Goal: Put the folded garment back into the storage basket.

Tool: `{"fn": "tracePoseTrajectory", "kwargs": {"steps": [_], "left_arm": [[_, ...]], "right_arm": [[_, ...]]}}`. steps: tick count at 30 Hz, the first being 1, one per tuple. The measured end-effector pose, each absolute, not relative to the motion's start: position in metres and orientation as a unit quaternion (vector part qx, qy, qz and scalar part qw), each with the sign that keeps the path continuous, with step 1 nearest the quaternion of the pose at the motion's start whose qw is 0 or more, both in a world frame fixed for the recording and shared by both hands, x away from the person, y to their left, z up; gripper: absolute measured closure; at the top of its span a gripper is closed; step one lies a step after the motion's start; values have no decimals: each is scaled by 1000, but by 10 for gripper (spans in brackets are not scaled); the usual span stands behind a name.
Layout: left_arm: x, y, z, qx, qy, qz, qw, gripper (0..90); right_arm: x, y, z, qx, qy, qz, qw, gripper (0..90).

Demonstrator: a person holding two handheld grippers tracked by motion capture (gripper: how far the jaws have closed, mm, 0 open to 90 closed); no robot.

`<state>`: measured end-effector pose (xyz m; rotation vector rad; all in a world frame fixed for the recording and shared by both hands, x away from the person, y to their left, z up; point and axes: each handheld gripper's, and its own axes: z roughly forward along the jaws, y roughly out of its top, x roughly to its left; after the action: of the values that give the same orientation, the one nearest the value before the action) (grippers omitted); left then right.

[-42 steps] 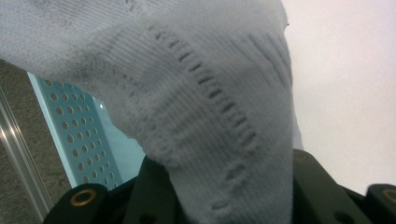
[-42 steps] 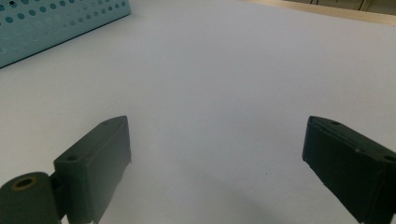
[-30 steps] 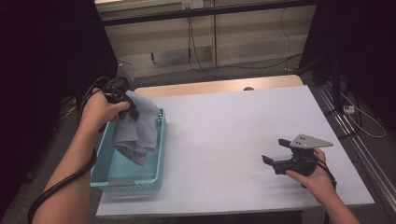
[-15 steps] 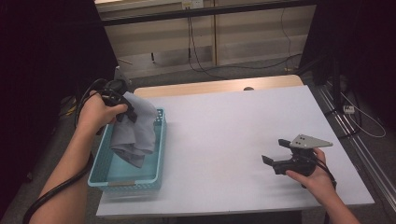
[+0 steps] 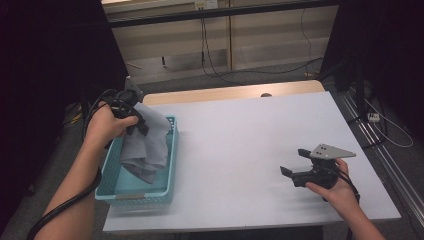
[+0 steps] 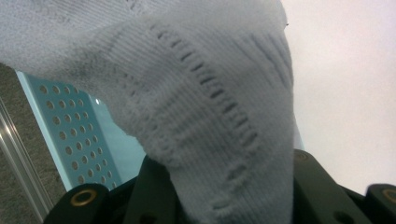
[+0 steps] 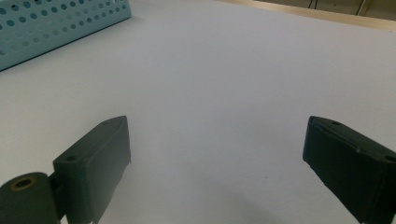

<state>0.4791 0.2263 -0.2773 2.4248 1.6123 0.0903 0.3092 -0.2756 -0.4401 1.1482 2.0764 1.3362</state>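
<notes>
In the high view, your left gripper [image 5: 134,116] at left of frame grips a grey knitted cloth [image 5: 147,145] that hangs into the light blue basket [image 5: 171,150]. In the left gripper view, the cloth [image 6: 210,116] is pinched between your jaws. In the right gripper view, your right gripper [image 7: 217,154] is spread wide over the bare white table [image 7: 224,70].
</notes>
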Motion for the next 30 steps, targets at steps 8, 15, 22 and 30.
{"fn": "tracePoseTrajectory", "kwargs": {"steps": [8, 15, 22, 30], "left_arm": [[478, 226, -281, 826, 551, 30, 115, 697], [477, 225, -283, 828, 549, 27, 112, 697], [474, 225, -288, 830, 546, 24, 111, 697], [472, 227, -294, 828, 549, 21, 111, 697]], "right_arm": [[309, -276, -440, 413, 745, 479, 211, 75], [309, -276, -440, 412, 745, 480, 210, 75], [309, -276, -440, 413, 745, 481, 210, 75], [309, -276, -440, 412, 745, 482, 210, 75]]}}
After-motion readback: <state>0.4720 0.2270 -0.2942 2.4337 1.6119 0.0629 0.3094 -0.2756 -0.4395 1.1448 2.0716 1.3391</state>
